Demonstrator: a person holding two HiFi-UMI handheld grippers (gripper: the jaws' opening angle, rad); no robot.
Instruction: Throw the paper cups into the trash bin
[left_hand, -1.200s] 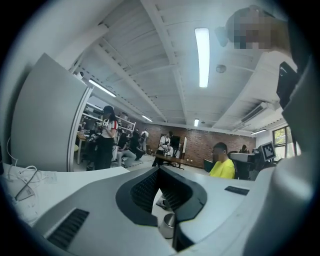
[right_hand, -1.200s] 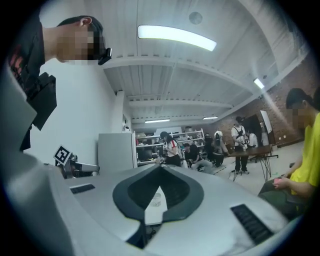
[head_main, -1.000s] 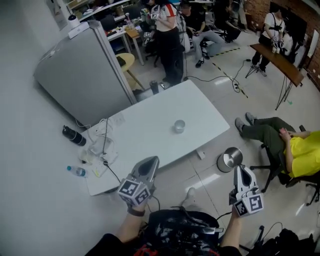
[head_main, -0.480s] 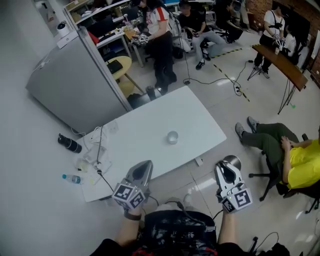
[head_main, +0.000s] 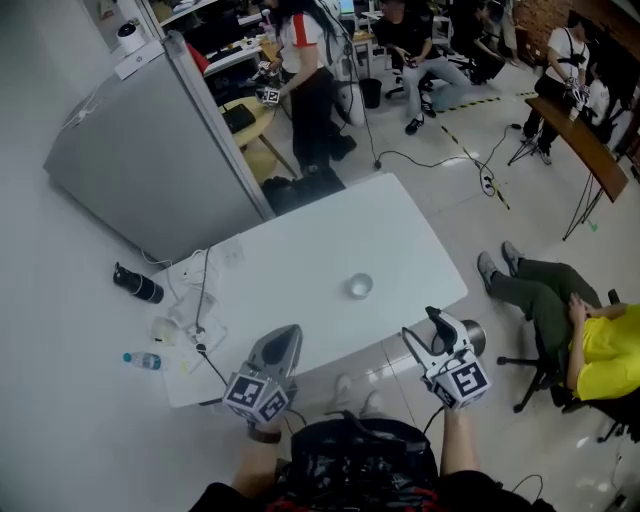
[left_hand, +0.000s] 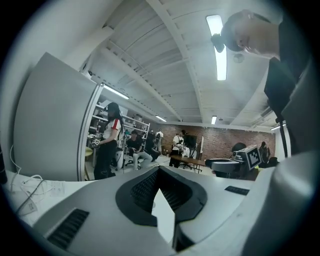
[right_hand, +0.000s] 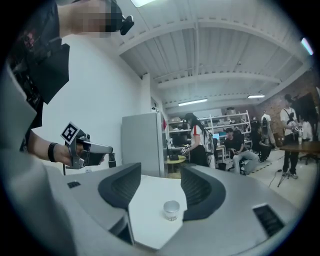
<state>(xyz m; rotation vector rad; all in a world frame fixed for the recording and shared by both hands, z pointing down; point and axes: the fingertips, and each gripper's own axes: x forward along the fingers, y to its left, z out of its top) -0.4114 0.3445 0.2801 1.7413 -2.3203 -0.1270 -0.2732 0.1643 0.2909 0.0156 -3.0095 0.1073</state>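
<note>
A paper cup (head_main: 360, 286) stands upright on the white table (head_main: 300, 250); the right gripper view shows the cup (right_hand: 171, 210) some way ahead of the jaws. My right gripper (head_main: 422, 325) hovers at the table's near right corner. Its jaws have just been opening and stand apart with nothing between them (right_hand: 161, 170). The silver trash bin (head_main: 473, 335) on the floor is partly hidden behind that gripper. My left gripper (head_main: 289, 332) hangs over the table's near edge, its jaws meeting at the tips (left_hand: 159, 169) with nothing held.
A grey cabinet (head_main: 150, 150) stands behind the table's left end. Cables (head_main: 200, 290) lie on the table's left corner, with a black bottle (head_main: 135, 285) and a plastic bottle (head_main: 142, 360) beside it. A seated person in yellow (head_main: 600, 340) is at the right; other people stand behind.
My right gripper has swung left from over the trash bin to the table's corner, and its jaws have opened. The left gripper has shifted slightly closer to the table.
</note>
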